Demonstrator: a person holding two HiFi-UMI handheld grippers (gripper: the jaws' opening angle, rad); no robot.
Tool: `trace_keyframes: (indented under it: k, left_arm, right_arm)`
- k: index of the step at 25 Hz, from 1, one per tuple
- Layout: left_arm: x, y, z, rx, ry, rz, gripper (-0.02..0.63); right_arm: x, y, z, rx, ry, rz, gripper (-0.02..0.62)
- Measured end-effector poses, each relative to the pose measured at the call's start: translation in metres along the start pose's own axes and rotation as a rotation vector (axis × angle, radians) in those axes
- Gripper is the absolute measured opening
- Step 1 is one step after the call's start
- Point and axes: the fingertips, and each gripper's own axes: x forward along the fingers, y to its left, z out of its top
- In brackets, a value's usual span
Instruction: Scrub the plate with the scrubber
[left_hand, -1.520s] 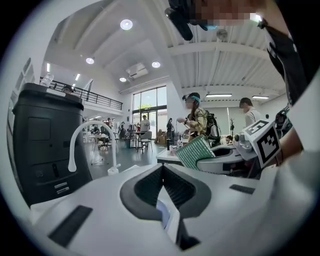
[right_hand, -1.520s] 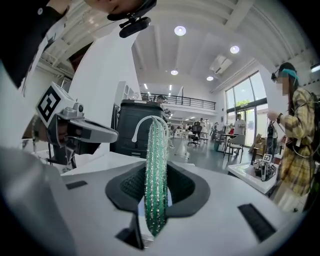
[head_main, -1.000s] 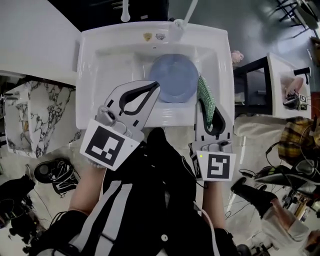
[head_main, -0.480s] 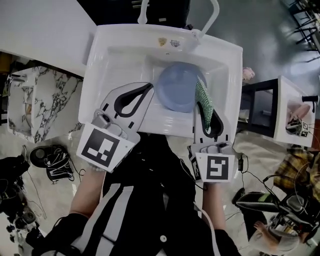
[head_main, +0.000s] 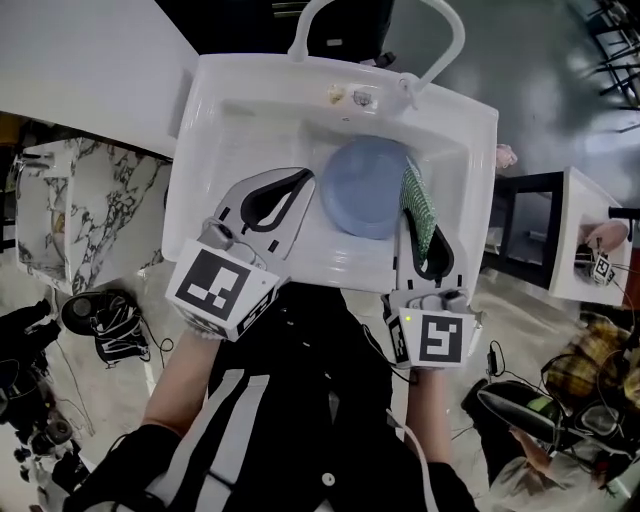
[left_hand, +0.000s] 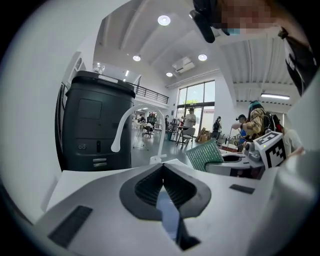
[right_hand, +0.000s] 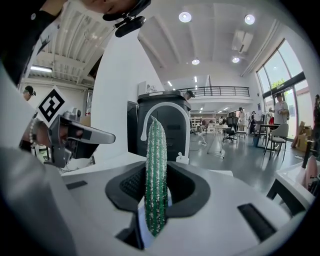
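A round blue plate (head_main: 366, 186) lies in the basin of the white sink (head_main: 230, 120). My right gripper (head_main: 408, 222) is shut on a green scrubber (head_main: 418, 205), which stands on edge over the plate's right rim. In the right gripper view the scrubber (right_hand: 156, 175) rises upright from between the dark pads. My left gripper (head_main: 308, 175) is shut with nothing in it, its tips just left of the plate. In the left gripper view its jaws (left_hand: 162, 170) meet, and the scrubber (left_hand: 205, 155) shows to the right.
A white arched faucet (head_main: 380, 20) stands at the sink's far rim. A dark bin (left_hand: 97, 122) stands behind the sink. A marble counter (head_main: 80, 210) is at the left and a black side table (head_main: 520, 230) at the right. Cables lie on the floor.
Both grippers have moved forward over the sink towards the plate. The scrubber now overlaps the plate's right rim. The left gripper has rolled a little. Both stay shut.
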Motion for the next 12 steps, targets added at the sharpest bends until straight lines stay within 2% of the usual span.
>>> trace_keyframes:
  k: [9, 12]
  left_arm:
    - [0.038, 0.022, -0.015, -0.074, 0.055, -0.039, 0.002]
    - [0.050, 0.028, -0.024, -0.101, 0.082, -0.041, 0.023]
  right_arm:
    - [0.027, -0.005, -0.006, 0.018, 0.029, -0.027, 0.092]
    - [0.032, -0.006, -0.012, 0.027, 0.046, -0.028, 0.092]
